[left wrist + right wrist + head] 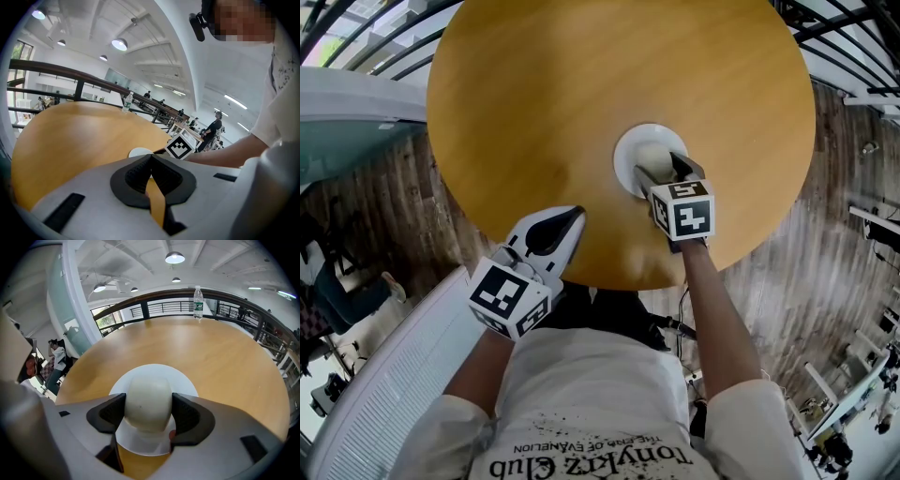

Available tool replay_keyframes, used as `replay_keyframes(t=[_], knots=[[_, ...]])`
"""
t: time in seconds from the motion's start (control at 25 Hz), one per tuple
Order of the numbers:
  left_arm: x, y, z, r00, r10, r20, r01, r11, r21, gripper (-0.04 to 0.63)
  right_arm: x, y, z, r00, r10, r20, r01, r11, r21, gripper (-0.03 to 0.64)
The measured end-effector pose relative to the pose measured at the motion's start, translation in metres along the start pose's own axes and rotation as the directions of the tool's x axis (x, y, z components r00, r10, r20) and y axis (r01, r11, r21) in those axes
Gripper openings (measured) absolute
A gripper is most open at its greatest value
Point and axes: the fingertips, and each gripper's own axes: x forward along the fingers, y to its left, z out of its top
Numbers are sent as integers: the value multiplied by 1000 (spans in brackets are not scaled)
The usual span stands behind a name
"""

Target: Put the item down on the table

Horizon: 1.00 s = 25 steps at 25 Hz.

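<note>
A pale cream rounded item (149,392) sits between the jaws of my right gripper (149,405), which is shut on it with both pads touching its sides. It hovers over or rests on a white plate (154,372); I cannot tell which. In the head view the right gripper (661,169) is at the plate (628,148), near the front of the round wooden table (581,94). My left gripper (572,217) is shut with nothing in it, at the table's near edge, to the left of the plate. In the left gripper view its jaws (151,159) meet, with the plate (139,152) beyond.
A clear water bottle (198,302) stands at the table's far edge. A dark railing (164,301) runs behind the table. Wooden floor (825,234) lies around the table. People and desks are in the distance.
</note>
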Motion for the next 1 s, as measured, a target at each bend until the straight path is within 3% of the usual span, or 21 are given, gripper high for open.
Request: replay_keyframes(t=[0.64,1.0], knots=[[-4,3,3,1000,6,5,-6,1000,-4,23,4,2,1,999,-25,-44,23,999,-40,311],[-10,2,-2,1000,4,19,-4,1000,-1,23,-4,4,6,1000,-13,1,13,1000,-6,322]])
